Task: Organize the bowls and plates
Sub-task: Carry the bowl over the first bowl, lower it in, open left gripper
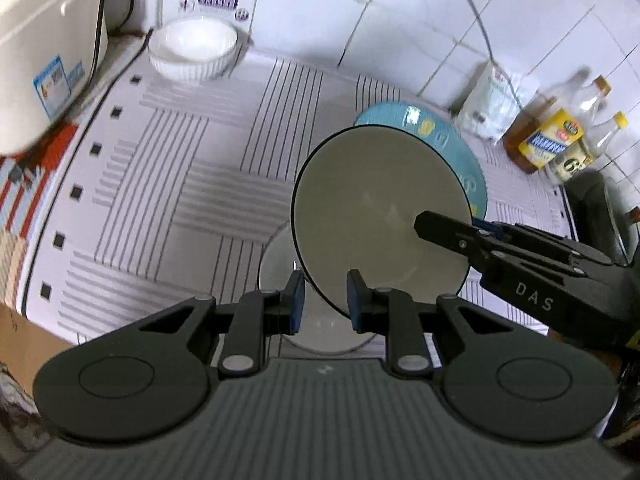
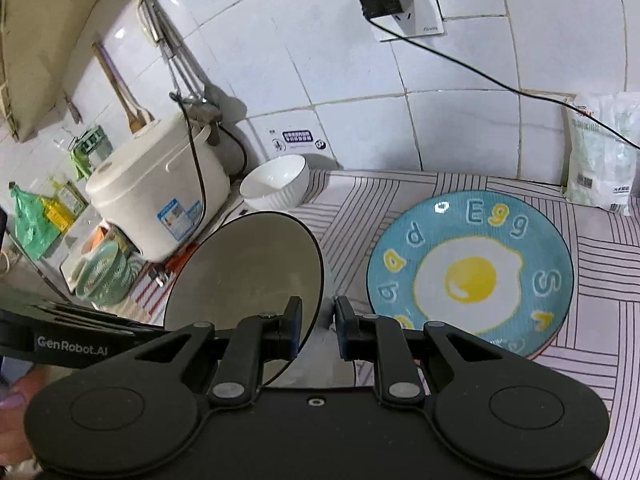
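We had the grey bowl (image 1: 380, 216) up off the table (image 1: 160, 184), tilted hard so its pale, glossy inside faced the left wrist camera, filling the middle of that frame. It's a round bowl with a thin dark rim and a darker outside. Both grippers were on it: the left gripper (image 1: 323, 300) had its blue-padded fingers (image 1: 297, 300) drawn in narrow at the bowl's lower edge, with the rim running between them, and the right gripper (image 2: 316, 330) was pinching the opposite edge, its fingers also close together with the rim caught at the left pad. In the left view the right one reached in from the right side of the frame, its tip lying over the bowl's inner wall.

Under the bowl, at lower centre of the left view, there was a pale round dish (image 1: 280, 264) flat on the table, mostly hidden, so we couldn't tell exactly what it was.

The blue egg plate (image 2: 472, 272) sat flat on the striped table cover in the right half of the right view, teal with a fried egg painted in the middle and letters round the rim. The white ribbed bowl (image 2: 276, 184) stood upright by the tiled wall, just beside the cream rice cooker (image 2: 156, 188), in the upper left of the left view. A white bag (image 2: 600, 160) leaned on the wall at far right, and a few oil bottles (image 1: 556, 136) stood at the right edge of the left view.
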The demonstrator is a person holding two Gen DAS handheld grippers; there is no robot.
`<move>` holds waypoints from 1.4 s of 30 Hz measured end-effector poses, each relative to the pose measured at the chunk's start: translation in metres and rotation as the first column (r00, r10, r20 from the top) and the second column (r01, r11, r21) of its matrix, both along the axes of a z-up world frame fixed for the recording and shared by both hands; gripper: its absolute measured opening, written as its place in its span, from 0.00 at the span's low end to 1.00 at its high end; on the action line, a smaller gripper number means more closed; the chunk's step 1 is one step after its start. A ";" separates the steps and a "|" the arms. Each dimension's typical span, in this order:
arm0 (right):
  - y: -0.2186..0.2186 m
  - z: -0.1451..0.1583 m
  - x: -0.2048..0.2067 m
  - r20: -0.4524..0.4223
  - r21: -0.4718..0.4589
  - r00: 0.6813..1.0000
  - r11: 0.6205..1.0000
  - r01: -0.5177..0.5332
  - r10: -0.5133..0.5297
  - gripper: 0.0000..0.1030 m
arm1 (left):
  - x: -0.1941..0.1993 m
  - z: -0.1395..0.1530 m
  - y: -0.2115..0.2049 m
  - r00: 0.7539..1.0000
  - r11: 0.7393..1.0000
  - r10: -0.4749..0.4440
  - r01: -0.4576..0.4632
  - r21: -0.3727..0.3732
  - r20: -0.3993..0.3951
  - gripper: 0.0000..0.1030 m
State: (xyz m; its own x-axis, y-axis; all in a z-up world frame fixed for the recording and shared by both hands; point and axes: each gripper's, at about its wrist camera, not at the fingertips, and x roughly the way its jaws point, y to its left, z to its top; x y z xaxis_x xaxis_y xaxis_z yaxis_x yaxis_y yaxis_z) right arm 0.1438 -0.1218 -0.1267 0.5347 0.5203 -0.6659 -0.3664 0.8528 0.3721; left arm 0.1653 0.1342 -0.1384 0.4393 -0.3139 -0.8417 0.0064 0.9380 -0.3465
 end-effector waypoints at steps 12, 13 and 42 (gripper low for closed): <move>0.010 -0.028 -0.017 -0.001 -0.051 0.999 0.998 -0.036 0.036 0.21 | -0.003 -0.028 -0.007 0.995 0.999 0.002 0.002 0.039 -0.102 0.20; 0.011 -0.028 -0.017 0.000 -0.059 0.999 0.997 -0.041 0.041 0.21 | -0.002 -0.031 -0.008 0.994 0.999 0.001 0.004 0.044 -0.114 0.20; 0.051 -0.047 -0.018 0.063 -0.380 0.980 0.913 -0.150 0.188 0.25 | 0.011 -0.047 -0.011 0.981 0.997 0.036 -0.023 0.073 -0.192 0.23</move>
